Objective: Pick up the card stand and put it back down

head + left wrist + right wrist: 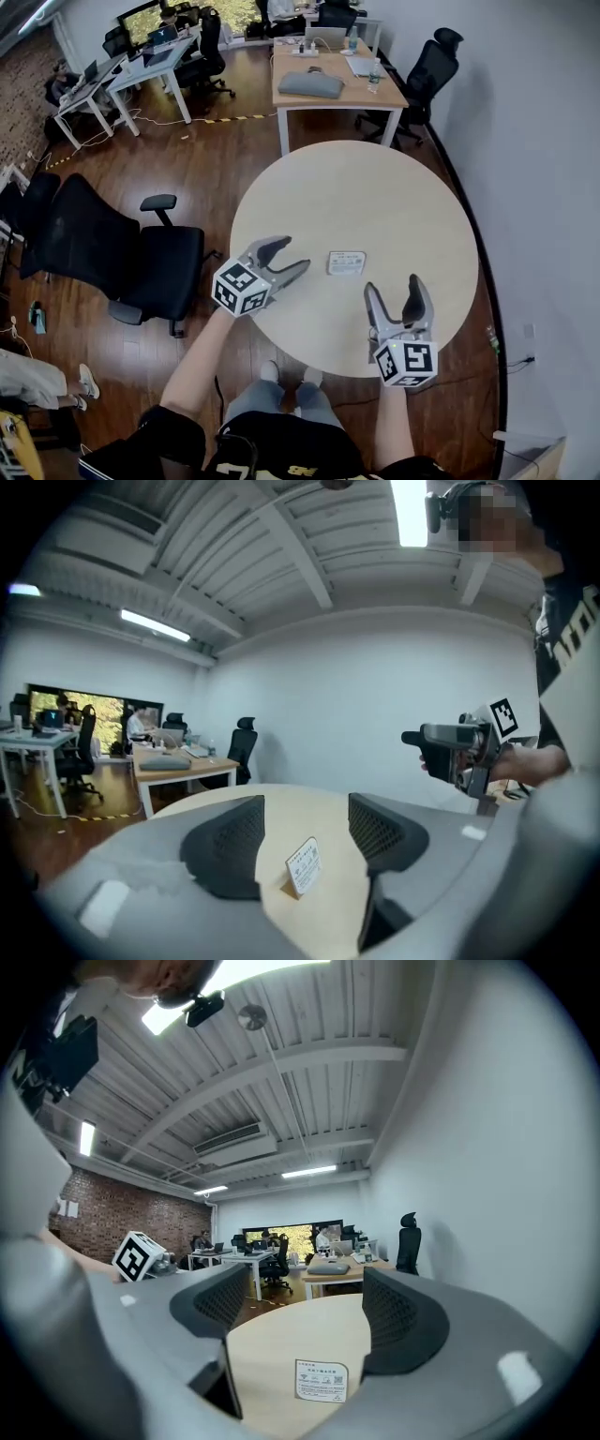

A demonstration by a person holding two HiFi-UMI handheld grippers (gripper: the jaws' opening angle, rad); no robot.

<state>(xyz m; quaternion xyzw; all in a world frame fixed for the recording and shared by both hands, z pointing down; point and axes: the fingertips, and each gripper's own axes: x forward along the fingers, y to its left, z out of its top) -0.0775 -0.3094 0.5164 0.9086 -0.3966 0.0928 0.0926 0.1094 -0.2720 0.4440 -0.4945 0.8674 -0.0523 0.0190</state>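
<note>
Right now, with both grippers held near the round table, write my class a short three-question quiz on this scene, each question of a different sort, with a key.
1. True or false: the left gripper is shut on the card stand.
2. Multiple choice: the card stand rests on A) the round table, B) a black office chair, C) the floor.
3. Fill in: the jaws of the right gripper stand ____, with nothing held between them.

Key
1. False: the left gripper is open and apart from the card stand.
2. A
3. open
</note>
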